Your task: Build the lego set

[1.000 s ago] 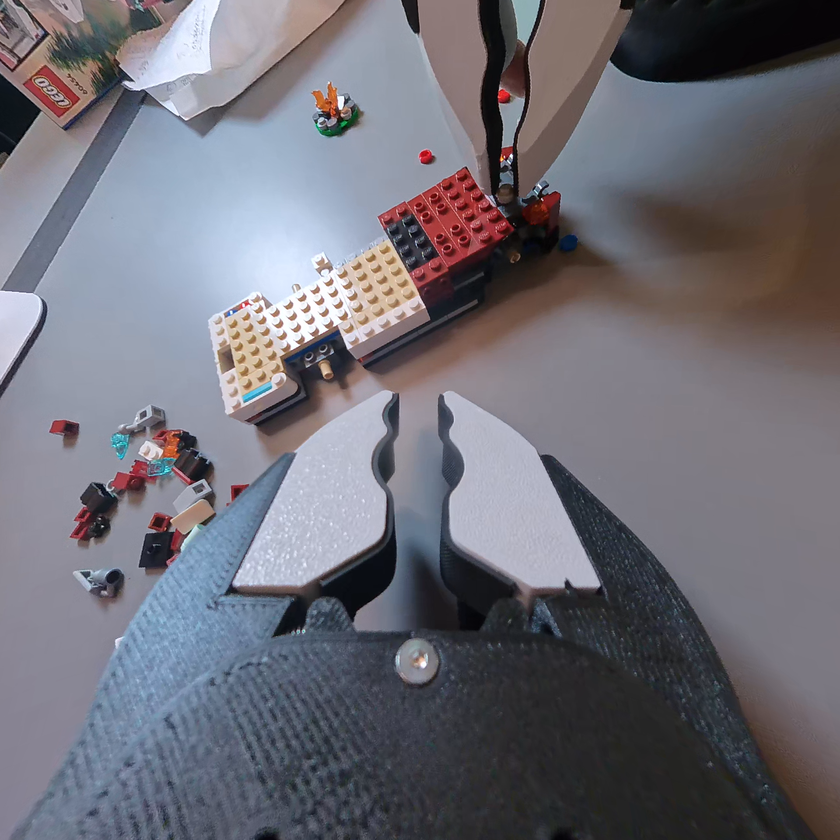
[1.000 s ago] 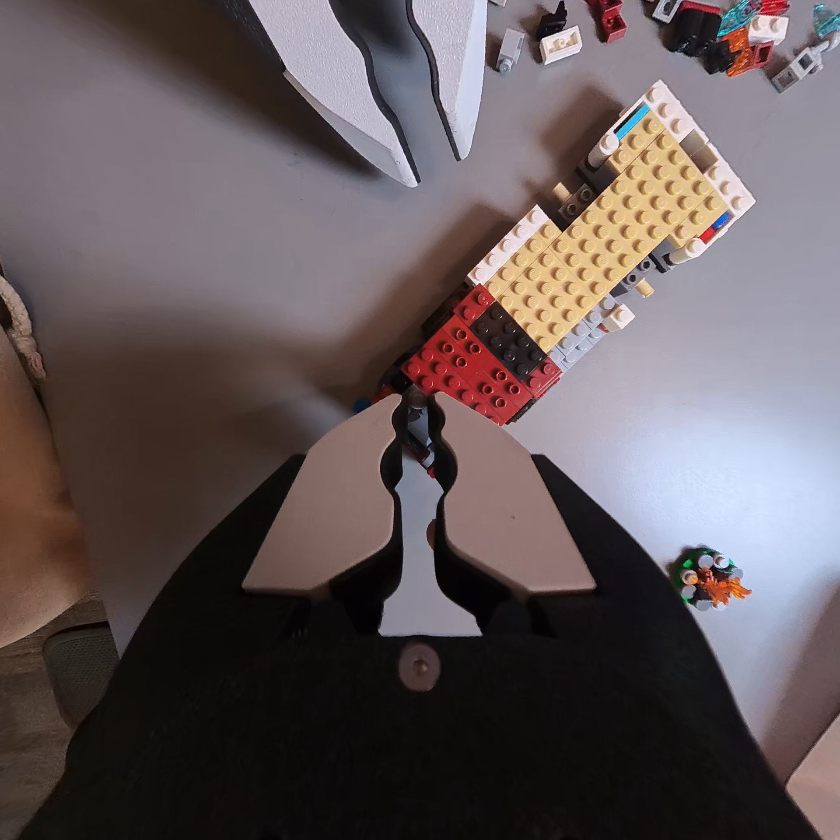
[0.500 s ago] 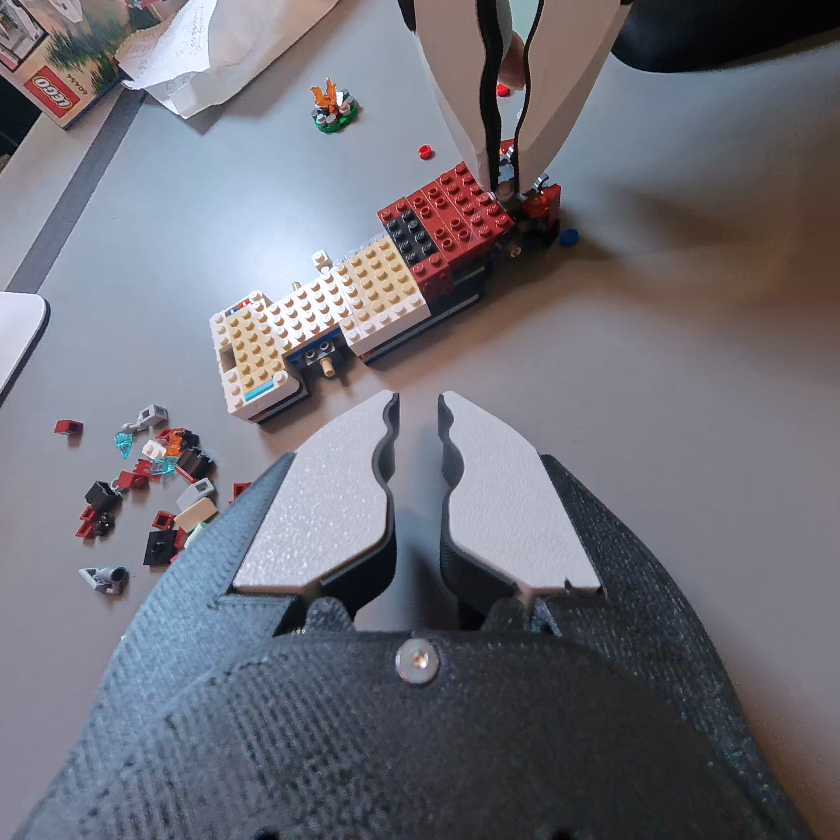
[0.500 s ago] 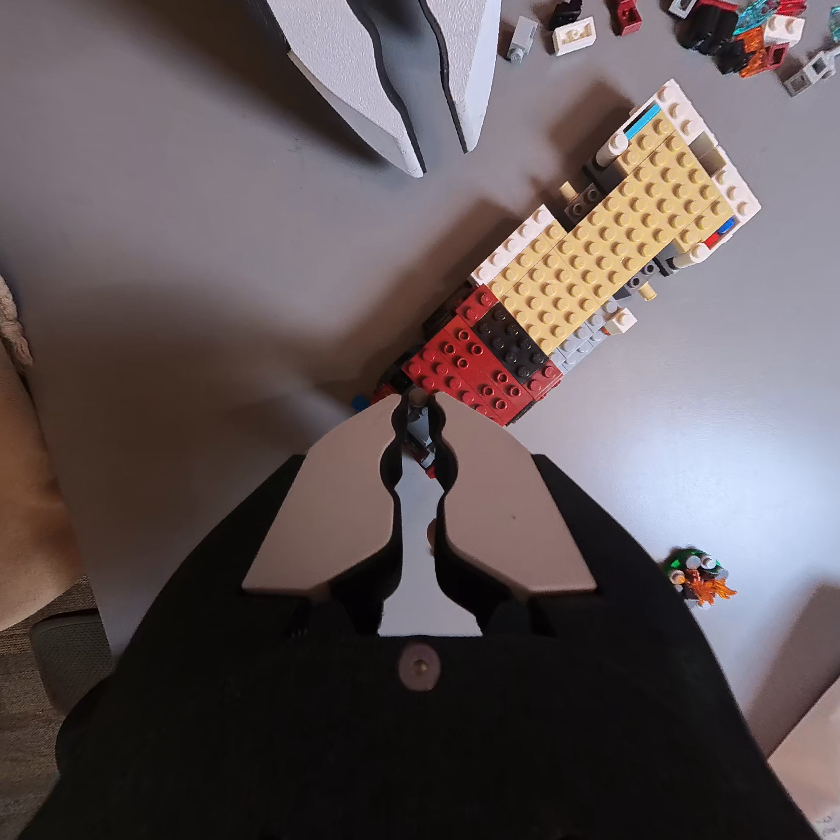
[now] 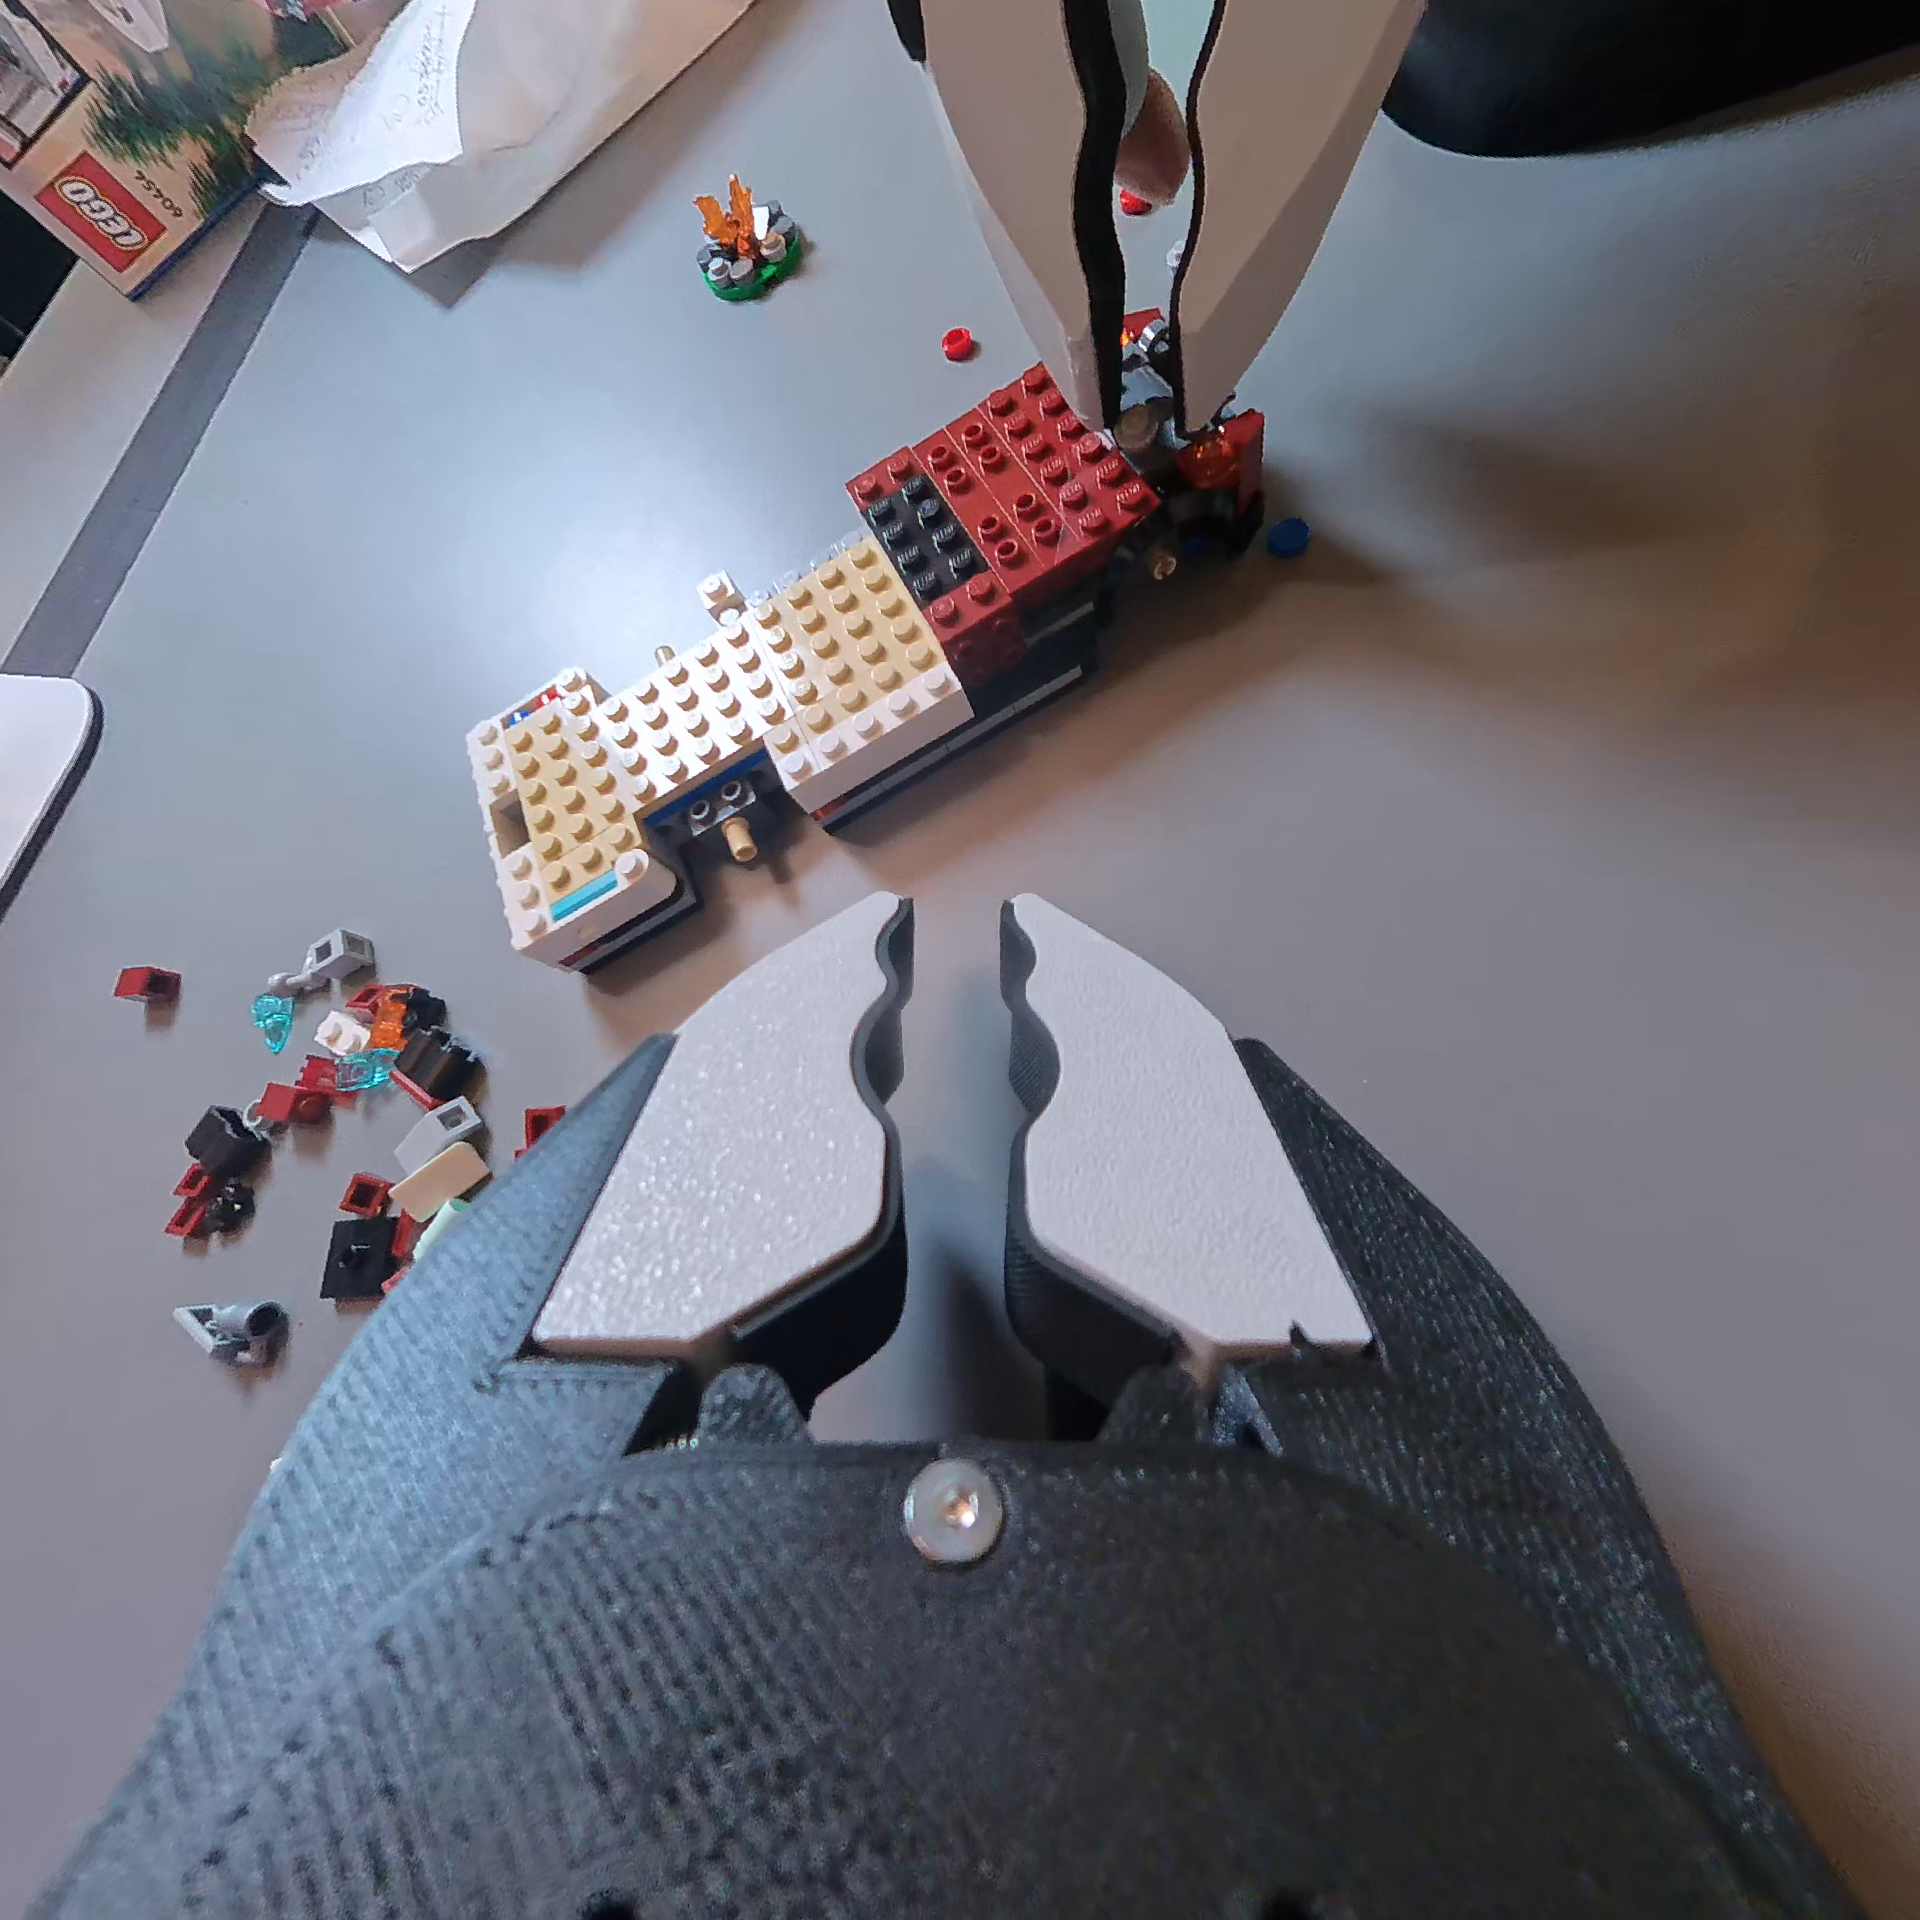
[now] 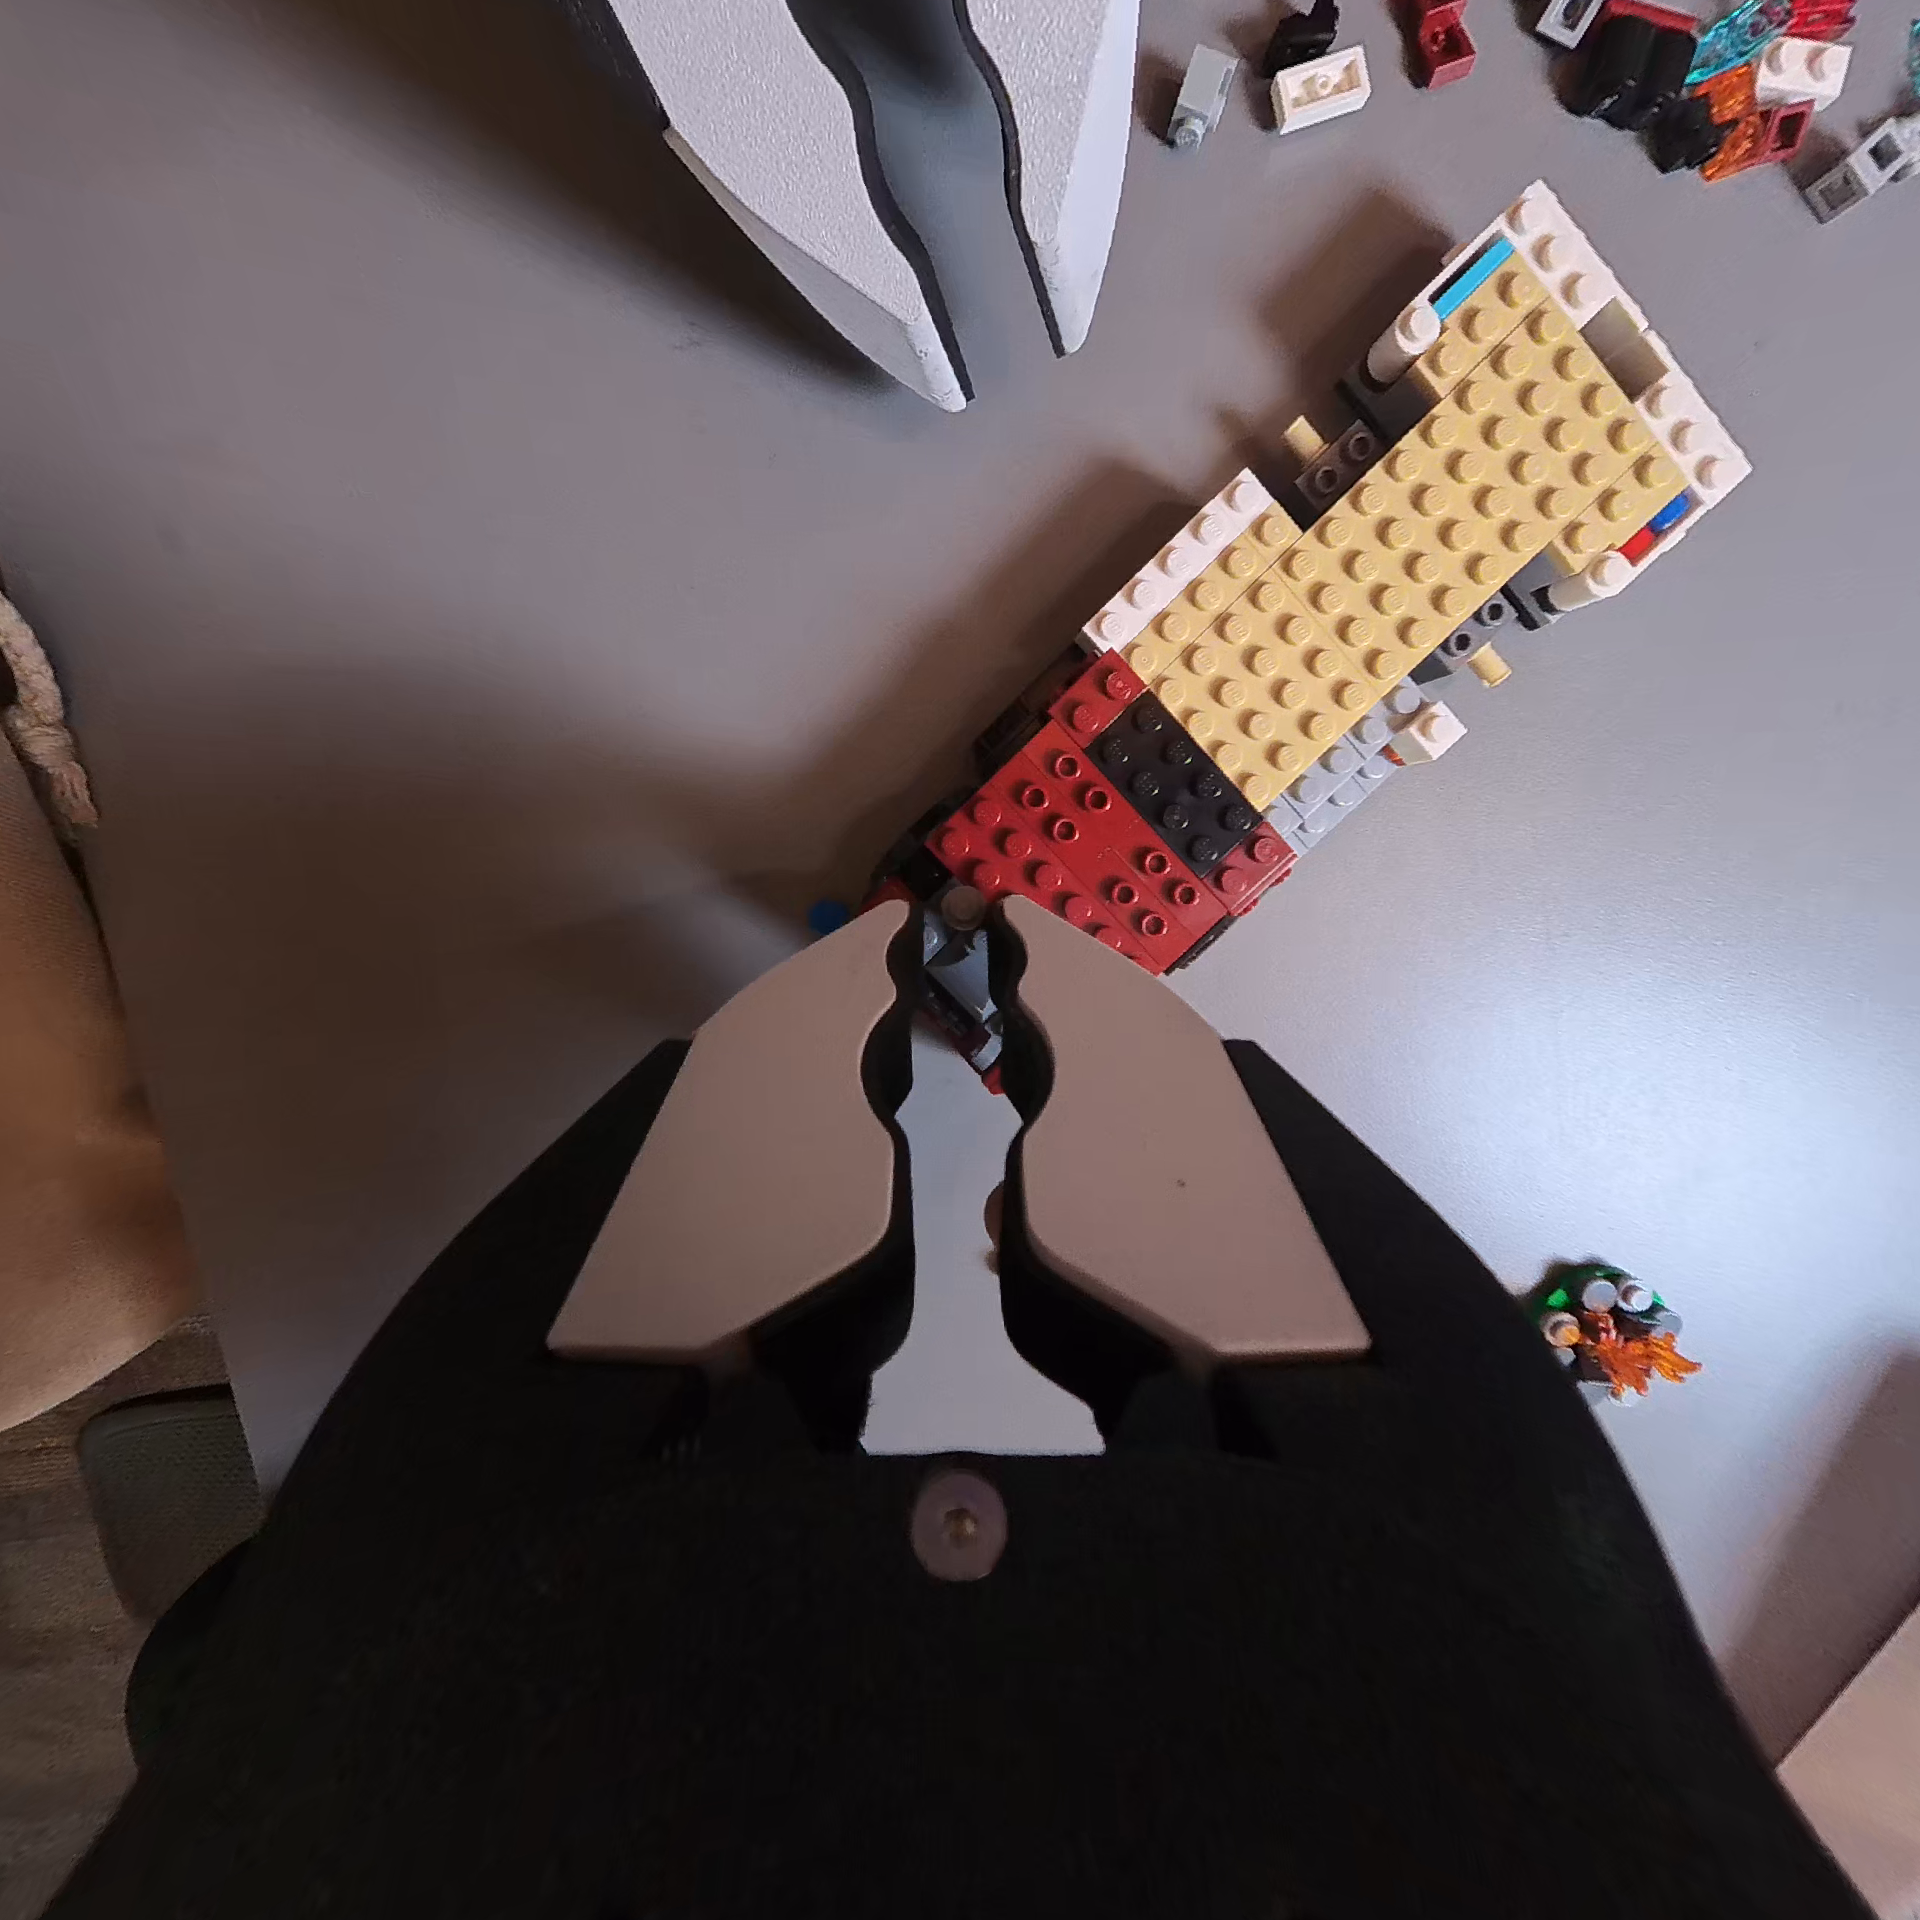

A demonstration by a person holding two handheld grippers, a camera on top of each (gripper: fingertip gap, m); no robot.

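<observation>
A long brick model (image 5: 810, 665) with a tan and white top and a dark red end lies on the grey table; it also shows in the right wrist view (image 6: 1351, 623). My right gripper (image 6: 958, 914) stands at the model's dark red end. Its fingertips straddle a small grey round piece (image 6: 961, 906) on the model, with a thin gap at each pad, so it is open. The left wrist view shows the same gripper (image 5: 1143, 416) and piece (image 5: 1138, 428). My left gripper (image 5: 956, 914) is open and empty, hovering over bare table just short of the model's side.
A pile of small loose pieces (image 5: 343, 1091) lies left of my left gripper. A small campfire build (image 5: 748, 249), a red round stud (image 5: 958, 343) and a blue round stud (image 5: 1288, 537) lie near the model. A set box (image 5: 114, 156) and crumpled paper (image 5: 436, 104) are at the far left. One gripper's finger ends stand about 10 cm off the other's.
My right gripper's jaws have parted slightly from the small grey round piece they were pinching at the model's red end. My left gripper has stayed in place.
</observation>
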